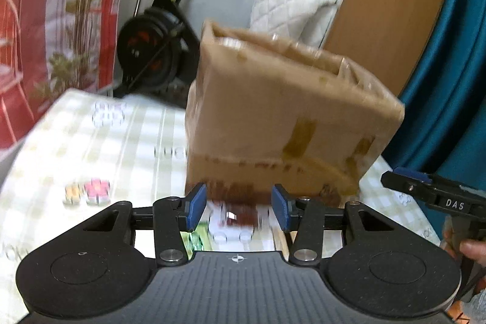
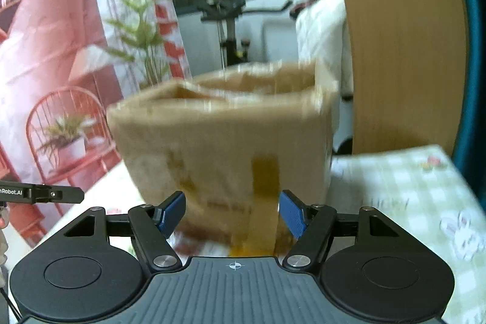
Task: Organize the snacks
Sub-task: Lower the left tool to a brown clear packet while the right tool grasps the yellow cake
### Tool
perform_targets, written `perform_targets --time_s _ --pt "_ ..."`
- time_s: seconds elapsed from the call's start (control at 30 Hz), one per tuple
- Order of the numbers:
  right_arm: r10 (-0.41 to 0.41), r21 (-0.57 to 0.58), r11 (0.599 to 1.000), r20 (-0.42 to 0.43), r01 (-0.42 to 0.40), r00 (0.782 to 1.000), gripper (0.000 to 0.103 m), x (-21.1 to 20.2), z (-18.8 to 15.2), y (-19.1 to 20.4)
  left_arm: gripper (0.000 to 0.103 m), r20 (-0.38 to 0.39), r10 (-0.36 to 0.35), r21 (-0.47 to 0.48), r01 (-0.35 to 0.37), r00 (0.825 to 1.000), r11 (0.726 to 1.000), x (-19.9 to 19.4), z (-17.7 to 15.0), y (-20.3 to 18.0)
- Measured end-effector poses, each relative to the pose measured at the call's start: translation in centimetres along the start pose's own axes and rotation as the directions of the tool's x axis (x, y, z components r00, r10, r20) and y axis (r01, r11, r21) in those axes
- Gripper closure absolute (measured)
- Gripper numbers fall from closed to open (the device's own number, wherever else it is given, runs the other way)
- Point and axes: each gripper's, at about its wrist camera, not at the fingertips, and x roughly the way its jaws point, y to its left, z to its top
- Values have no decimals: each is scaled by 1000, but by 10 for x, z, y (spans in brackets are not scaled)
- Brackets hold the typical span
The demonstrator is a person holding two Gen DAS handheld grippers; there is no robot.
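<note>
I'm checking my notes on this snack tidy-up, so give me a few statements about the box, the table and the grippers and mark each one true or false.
1. The cardboard box is open at the top. True.
2. The box stands on a bare wooden table. False: it stands on a checked tablecloth.
3. The left gripper has its jaws apart. True.
4. The right gripper clamps the box's rim. False: its jaws stand apart, low in front of the box.
5. An exercise bike stands behind the table. True.
</note>
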Motion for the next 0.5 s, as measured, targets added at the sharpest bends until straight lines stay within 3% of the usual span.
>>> perform_targets --time_s 0.5 --pt "-48 43 997 -202 58 978 40 62 -53 -13 54 -53 15 -43 -18 998 999 32 -17 19"
